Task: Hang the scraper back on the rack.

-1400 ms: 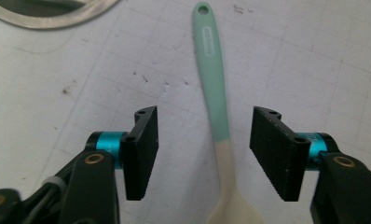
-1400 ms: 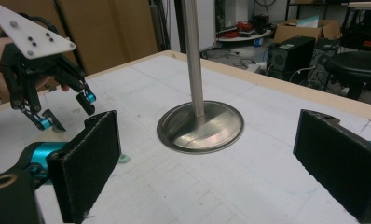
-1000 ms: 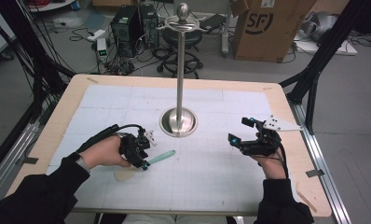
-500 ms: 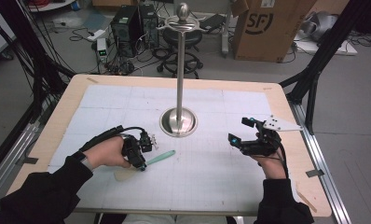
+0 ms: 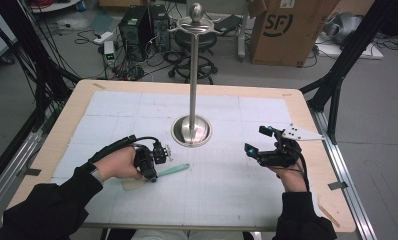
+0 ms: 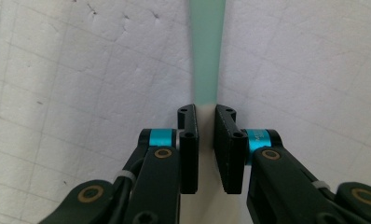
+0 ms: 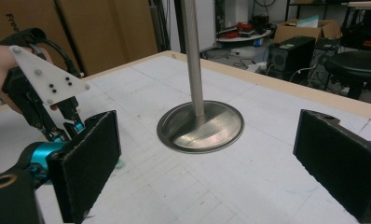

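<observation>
Left claw (image 5: 152, 167) low at the worktop, pointed down, hand wrapped round its body, forearm in from bottom left. Its jaws have just been closing; now near-parallel with a narrow gap, a thin flat piece between the pads (image 6: 188, 135). Right claw (image 5: 263, 142) held off the worktop, roughly level, pointed toward the centre, jaws wide apart, nothing between them. Right forearm comes up from bottom right, wrist straight.

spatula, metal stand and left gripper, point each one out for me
spatula (image 6: 207, 51), left gripper view, on its green handle
metal stand (image 5: 191, 131), high view, on its round base
left gripper (image 6: 206, 116), left gripper view, midway between its fingertips, where they close on the spatula
</observation>
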The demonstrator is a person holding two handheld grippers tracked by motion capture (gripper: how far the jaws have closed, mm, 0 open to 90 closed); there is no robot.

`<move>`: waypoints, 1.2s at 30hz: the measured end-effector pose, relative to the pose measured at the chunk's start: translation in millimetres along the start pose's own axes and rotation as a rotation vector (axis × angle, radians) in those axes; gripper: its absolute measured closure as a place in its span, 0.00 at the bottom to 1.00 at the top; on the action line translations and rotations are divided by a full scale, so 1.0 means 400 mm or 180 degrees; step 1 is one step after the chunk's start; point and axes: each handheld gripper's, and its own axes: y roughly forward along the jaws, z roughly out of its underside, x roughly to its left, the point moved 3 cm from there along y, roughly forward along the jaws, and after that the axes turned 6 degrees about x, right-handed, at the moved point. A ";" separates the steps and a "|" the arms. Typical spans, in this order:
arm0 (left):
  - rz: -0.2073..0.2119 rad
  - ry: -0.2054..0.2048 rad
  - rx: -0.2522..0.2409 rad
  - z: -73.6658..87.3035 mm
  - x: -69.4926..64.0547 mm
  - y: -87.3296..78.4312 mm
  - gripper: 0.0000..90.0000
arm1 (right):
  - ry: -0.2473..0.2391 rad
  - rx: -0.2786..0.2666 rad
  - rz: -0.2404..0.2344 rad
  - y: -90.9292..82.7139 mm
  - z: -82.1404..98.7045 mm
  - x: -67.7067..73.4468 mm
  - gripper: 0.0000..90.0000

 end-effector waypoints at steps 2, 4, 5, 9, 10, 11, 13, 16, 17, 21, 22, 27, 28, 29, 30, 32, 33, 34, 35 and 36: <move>0.0009 -0.0015 -0.0044 0.005 0.003 -0.004 0.90 | -0.0001 -0.0005 0.0004 -0.001 0.001 -0.002 0.07; 0.0024 -0.0041 -0.0159 0.011 0.007 -0.009 0.90 | 0.0027 -0.0003 0.0004 -0.004 0.002 -0.003 0.07; 0.0023 -0.0057 -0.0226 0.015 0.009 -0.014 0.90 | 0.0031 0.0000 0.0017 -0.005 0.002 -0.004 0.07; -0.0050 -0.0087 -0.0453 0.027 0.018 -0.037 0.90 | 0.0021 -0.0006 0.0024 -0.005 0.003 -0.006 0.07; -0.0073 -0.0099 -0.0516 0.030 0.019 -0.043 0.90 | 0.0022 -0.0001 0.0022 -0.005 0.003 -0.005 0.07; -0.0077 -0.0106 -0.0578 0.031 0.020 -0.048 0.90 | 0.0019 -0.0003 0.0028 -0.005 0.003 -0.004 0.07; -0.0069 -0.0130 -0.0777 0.037 0.022 -0.066 0.90 | 0.0011 0.0007 0.0022 -0.003 0.003 -0.003 0.07; -0.0056 -0.0192 -0.1044 0.044 0.026 -0.090 0.90 | 0.0006 0.0018 0.0017 -0.001 0.004 -0.002 0.07; -0.0029 -0.0228 -0.1135 0.045 0.028 -0.098 0.90 | 0.0008 0.0023 0.0015 -0.001 0.004 -0.002 0.07; 0.0071 -0.0336 -0.1492 0.057 0.043 -0.135 0.90 | 0.0007 0.0022 0.0023 -0.001 0.004 -0.002 0.07; 0.0104 -0.0386 -0.1622 0.059 0.045 -0.142 0.90 | 0.0021 0.0019 0.0025 -0.002 0.004 -0.002 0.07; 0.0157 -0.0559 -0.2153 0.070 0.059 -0.173 0.90 | 0.0016 0.0014 0.0032 -0.003 0.004 -0.002 0.07; 0.0176 -0.0589 -0.2250 0.073 0.062 -0.178 0.90 | 0.0020 0.0020 0.0023 -0.003 0.004 -0.001 0.07; 0.0174 -0.0614 -0.2343 0.075 0.066 -0.182 0.90 | 0.0012 0.0023 0.0026 -0.003 0.004 -0.002 0.07; 0.0167 -0.0641 -0.2412 0.078 0.069 -0.186 0.90 | 0.0017 0.0023 0.0025 -0.003 0.004 -0.001 0.07; 0.0138 -0.0683 -0.2552 0.084 0.074 -0.195 0.90 | 0.0013 0.0022 0.0028 -0.003 0.005 -0.002 0.07; 0.0123 -0.0705 -0.2640 0.086 0.076 -0.200 0.90 | 0.0019 0.0020 0.0034 -0.002 0.005 -0.002 0.07; 0.0126 -0.0699 -0.2706 0.089 0.079 -0.205 0.90 | 0.0019 0.0020 0.0034 -0.002 0.005 -0.002 0.07; 0.0114 -0.0715 -0.2769 0.090 0.080 -0.210 0.90 | 0.0016 0.0029 0.0037 -0.002 0.006 -0.003 0.07; 0.0090 -0.0734 -0.2871 0.093 0.083 -0.217 0.90 | 0.0016 0.0029 0.0037 -0.002 0.006 -0.003 0.07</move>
